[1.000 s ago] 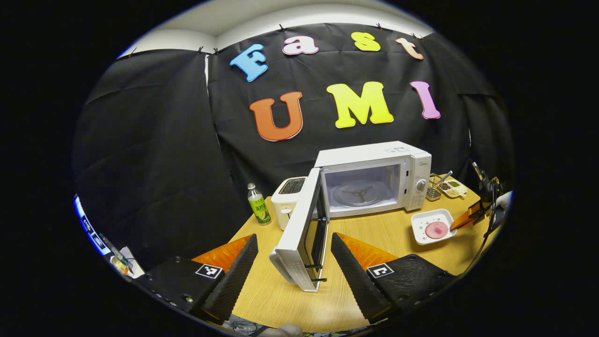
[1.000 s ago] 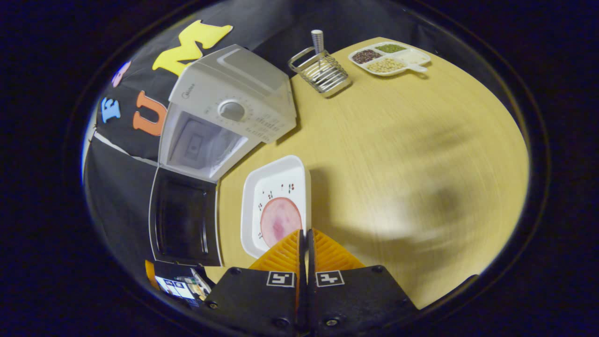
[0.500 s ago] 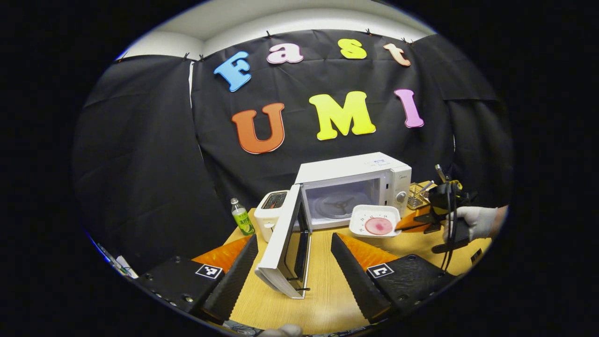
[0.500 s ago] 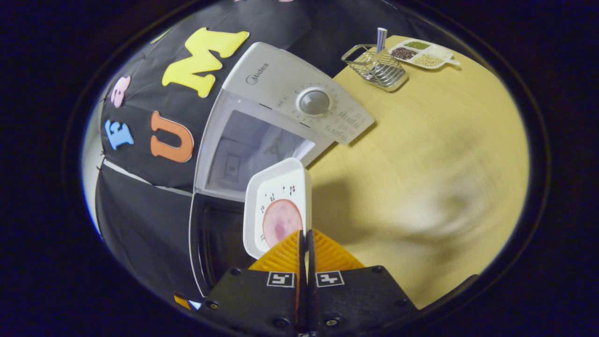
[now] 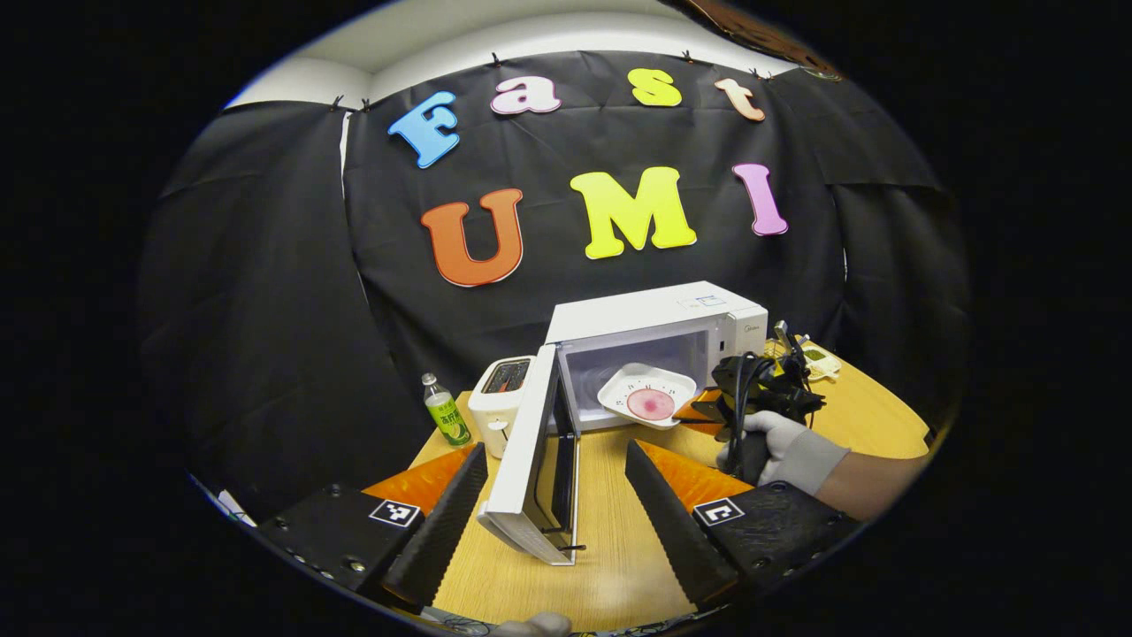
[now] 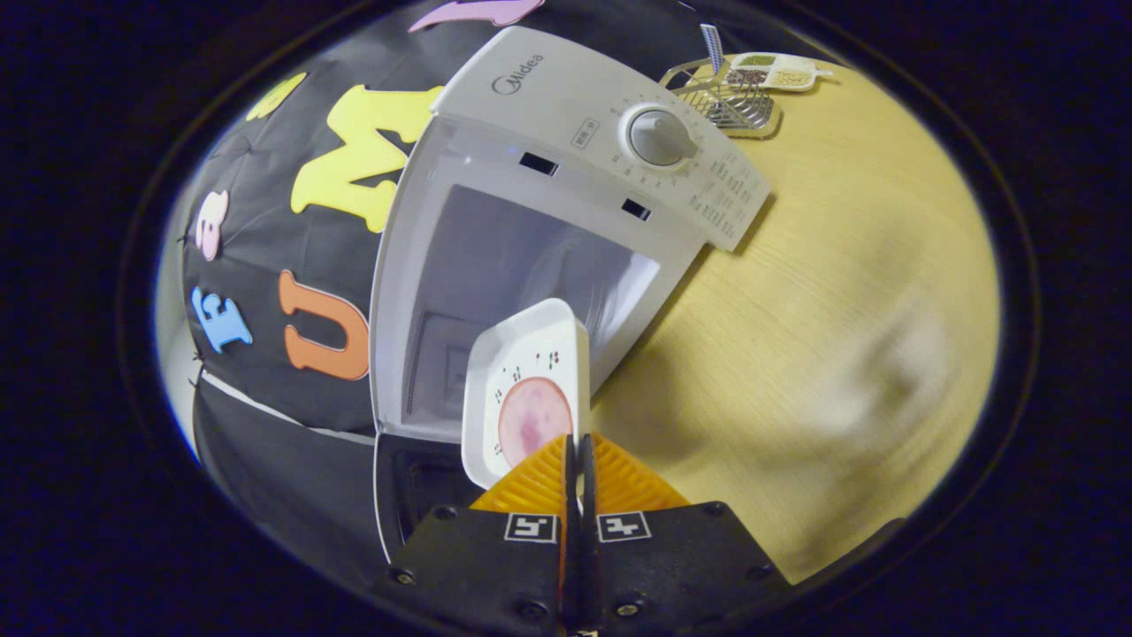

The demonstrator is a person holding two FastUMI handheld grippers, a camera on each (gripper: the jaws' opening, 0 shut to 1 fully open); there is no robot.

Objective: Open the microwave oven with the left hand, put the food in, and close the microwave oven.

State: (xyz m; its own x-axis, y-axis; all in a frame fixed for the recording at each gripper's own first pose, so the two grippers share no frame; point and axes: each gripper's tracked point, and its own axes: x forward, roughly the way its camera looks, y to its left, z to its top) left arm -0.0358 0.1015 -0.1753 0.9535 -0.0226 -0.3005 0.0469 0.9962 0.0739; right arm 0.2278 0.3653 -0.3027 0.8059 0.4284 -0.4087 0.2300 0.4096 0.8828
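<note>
The worktop (image 5: pixel 619 566) carries the microwave oven (image 5: pixel 659 332) at its back edge, with its door (image 5: pixel 526 464) already swung wide on the left hinge and standing edge-on toward the left claw's camera. So the opening step looks done, and the step in hand is putting the food in.

The left claw (image 5: pixel 555 500) hangs low in front of the door with its fingers spread wide, gripping nothing. The right claw (image 6: pixel 577 460), held by a gloved hand (image 5: pixel 778 442), is pinched tight on the rim of the plate (image 6: pixel 531 380), one finger on each face of the near edge.

That plate is a white rounded-rectangle dish carried just at the mouth of the cavity (image 6: pixel 522 265) — its far end overlapping the opening, its near end out over the sill. It appears to be off the worktop, held roughly level. Its long axis runs straight away from the right claw, pointing into the oven. The slice of meat (image 6: pixel 531 420) lies flat on the near half of the plate.

The next move calls for a level push deeper in, clearing the sill, then setting down and letting go — and the left claw must stay clear until the door can be shut.
</note>
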